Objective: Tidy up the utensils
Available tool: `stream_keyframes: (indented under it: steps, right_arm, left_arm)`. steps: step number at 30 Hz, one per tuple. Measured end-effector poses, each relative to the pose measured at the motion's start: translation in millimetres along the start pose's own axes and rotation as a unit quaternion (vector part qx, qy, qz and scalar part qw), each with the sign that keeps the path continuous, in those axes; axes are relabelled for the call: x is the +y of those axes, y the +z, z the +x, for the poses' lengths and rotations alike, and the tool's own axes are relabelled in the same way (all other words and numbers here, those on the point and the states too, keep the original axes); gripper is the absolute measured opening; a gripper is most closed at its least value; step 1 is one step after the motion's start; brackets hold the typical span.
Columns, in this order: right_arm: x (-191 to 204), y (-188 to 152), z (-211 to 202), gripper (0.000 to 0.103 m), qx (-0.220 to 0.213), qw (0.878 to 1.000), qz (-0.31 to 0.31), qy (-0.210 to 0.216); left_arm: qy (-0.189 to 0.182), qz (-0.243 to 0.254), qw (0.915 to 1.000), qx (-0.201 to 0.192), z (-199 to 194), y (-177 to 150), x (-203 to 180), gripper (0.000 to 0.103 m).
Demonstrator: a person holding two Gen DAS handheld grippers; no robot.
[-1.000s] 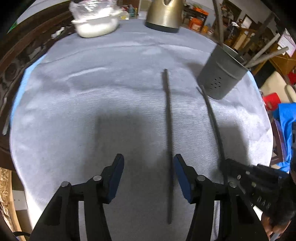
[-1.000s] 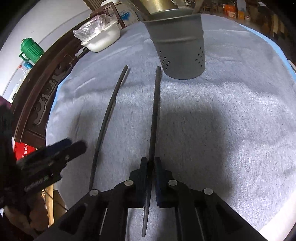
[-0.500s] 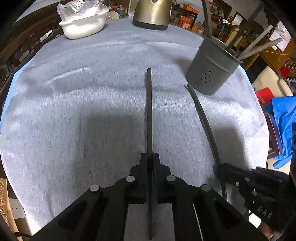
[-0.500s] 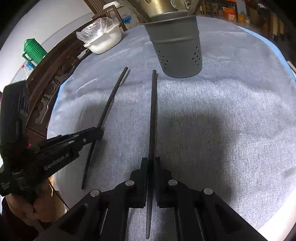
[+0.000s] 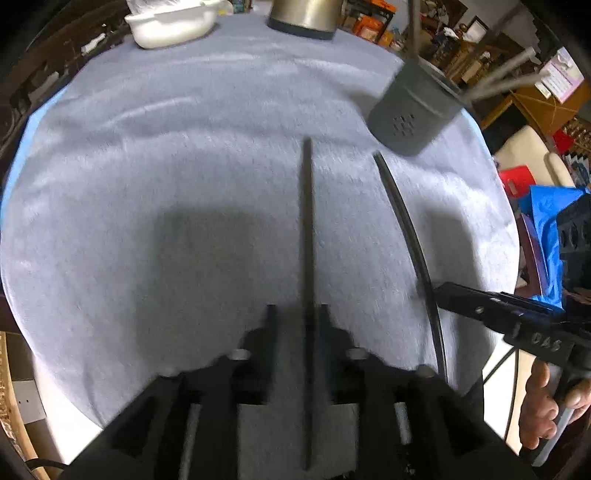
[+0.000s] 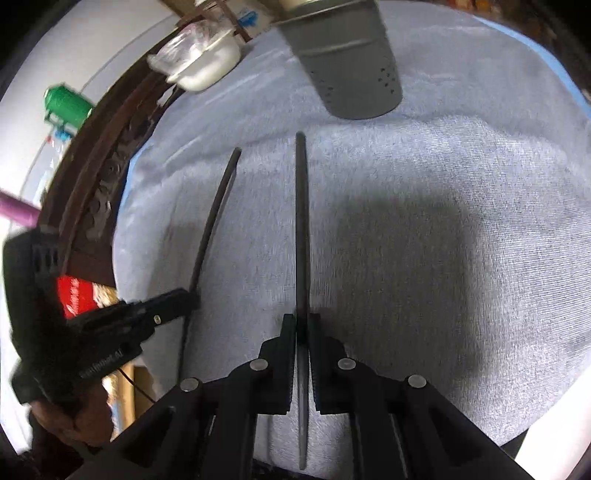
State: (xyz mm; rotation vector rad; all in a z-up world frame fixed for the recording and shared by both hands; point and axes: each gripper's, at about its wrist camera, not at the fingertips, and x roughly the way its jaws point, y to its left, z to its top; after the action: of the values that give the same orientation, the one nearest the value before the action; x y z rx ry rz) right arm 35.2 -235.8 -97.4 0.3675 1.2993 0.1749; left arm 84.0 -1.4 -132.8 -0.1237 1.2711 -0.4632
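Leftmost, at the far edge of the pale grey cloth that covers the round table, sits a white bowl with plastic wrap, and just right of it a brass-coloured kettle with a dark base. Nearer, the left gripper has its fingers a little apart, though the view is blurred. One long thin black chopstick runs up the gap between them, close against the right-hand finger, with cloth showing on its other side. To its right lies the second black chopstick, roughly alongside the first and apart from it. The right gripper is closed on it, both pads pressed to the stick a good way back from its far tip. That tip stops just short of the grey perforated metal utensil holder. The holder stands on the cloth at the far right with pale utensil handles sticking out of it.
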Motion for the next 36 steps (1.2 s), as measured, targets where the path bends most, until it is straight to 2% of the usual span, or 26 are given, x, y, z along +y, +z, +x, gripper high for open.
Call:
stream_keyframes:
  steps: [1,2,3,5,6,7,8,9,11,13,16,20,23,27,30,36]
  right_arm:
    - [-0.4,5.2,-2.5,0.016,-0.010,1.000,0.004,0.007]
    - [-0.5,8.8,-4.0,0.024,-0.016,1.000,0.006,0.010]
    - [-0.1,15.0,-5.2,0.037,-0.027,1.000,0.008,0.011]
    - [1.5,25.6,-7.1,0.052,-0.057,0.998,0.012,0.007]
    - [3.5,31.2,-8.2,0.052,-0.077,0.997,0.008,0.004]
    - [5.8,37.1,-6.9,0.052,-0.088,0.996,0.001,-0.004]
    - [8.7,43.4,-4.7,0.047,-0.092,0.996,-0.004,-0.011]
    - [10.4,49.0,-2.4,0.038,-0.093,0.995,-0.008,-0.021]
    - [13.6,60.0,7.7,0.037,-0.093,0.995,-0.016,-0.040]
    - [15.3,68.4,15.4,0.031,-0.090,0.995,-0.020,-0.045]
    - [16.3,77.9,24.2,0.030,-0.084,0.995,-0.020,-0.049]
    - [17.7,83.2,35.7,0.022,-0.070,0.995,-0.030,-0.060]
    - [17.7,83.4,39.0,0.009,-0.061,0.995,-0.038,-0.063]
    - [9.5,75.9,31.7,0.009,-0.060,0.995,-0.034,-0.070]
    - [0.4,74.7,26.2,0.009,-0.050,0.996,-0.023,-0.074]
    - [-1.1,84.2,26.7,0.010,-0.037,0.996,-0.013,-0.081]
  left_arm:
    - [-0.002,-0.005,1.0000,-0.008,-2.0,3.9,2.8,0.035]
    - [-0.005,-0.007,0.9999,-0.014,-3.0,10.3,5.1,0.035]
    - [-0.006,-0.008,0.9998,-0.017,-2.8,15.7,6.1,0.035]
    - [-0.006,-0.012,0.9996,-0.025,-0.5,28.6,9.5,0.035]
    - [-0.007,-0.013,0.9996,-0.026,1.9,35.1,11.1,0.035]
    - [-0.008,-0.015,0.9995,-0.026,5.1,41.8,12.4,0.035]
    - [-0.006,-0.014,0.9996,-0.025,8.5,47.8,13.1,0.035]
    - [-0.005,-0.012,0.9996,-0.024,10.6,52.1,13.9,0.035]
    - [-0.005,-0.004,0.9998,-0.021,16.1,59.6,12.0,0.035]
    - [-0.006,-0.001,0.9998,-0.018,19.4,61.4,8.8,0.035]
    - [-0.014,0.000,0.9998,-0.014,20.7,59.7,8.1,0.035]
    - [-0.017,0.005,0.9998,-0.007,26.0,69.3,-1.4,0.035]
    - [-0.015,0.014,0.9998,-0.004,30.8,78.3,-10.0,0.035]
    - [-0.011,0.020,0.9997,0.013,35.9,81.8,-17.4,0.035]
    - [-0.004,0.023,0.9997,0.009,39.2,89.0,-22.4,0.034]
    - [0.015,0.023,0.9996,0.007,41.1,94.9,-25.4,0.010]
